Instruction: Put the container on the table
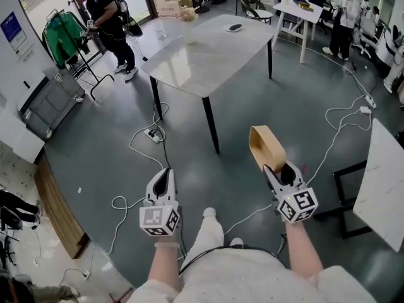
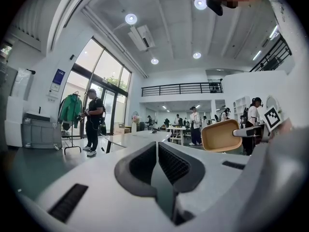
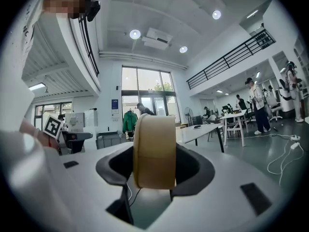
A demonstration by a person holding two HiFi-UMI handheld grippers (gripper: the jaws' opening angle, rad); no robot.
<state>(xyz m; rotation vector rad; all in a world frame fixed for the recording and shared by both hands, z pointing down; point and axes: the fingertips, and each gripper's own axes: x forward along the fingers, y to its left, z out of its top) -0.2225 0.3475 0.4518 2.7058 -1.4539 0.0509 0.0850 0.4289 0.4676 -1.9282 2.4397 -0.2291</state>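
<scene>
A tan paper container (image 1: 266, 147) is held out over the floor, on its side, in my right gripper (image 1: 281, 169), whose jaws are shut on its rim. In the right gripper view the container (image 3: 154, 151) fills the gap between the black pads (image 3: 193, 170). My left gripper (image 1: 163, 180) hangs level at the left, shut with nothing in it; its view shows the pads (image 2: 140, 161) closed together and the container (image 2: 221, 135) off to the right. The grey marble table (image 1: 208, 49) stands ahead, well beyond both grippers, and also shows as the table (image 3: 200, 132) in the right gripper view.
A vase (image 1: 188, 27) and a small dish (image 1: 235, 27) sit on the grey table. White cables and a power strip (image 1: 153, 133) lie on the floor near its legs. A white table edge (image 1: 385, 182) is at the right. A person (image 1: 110, 24) stands by a clothes rack (image 1: 63, 36).
</scene>
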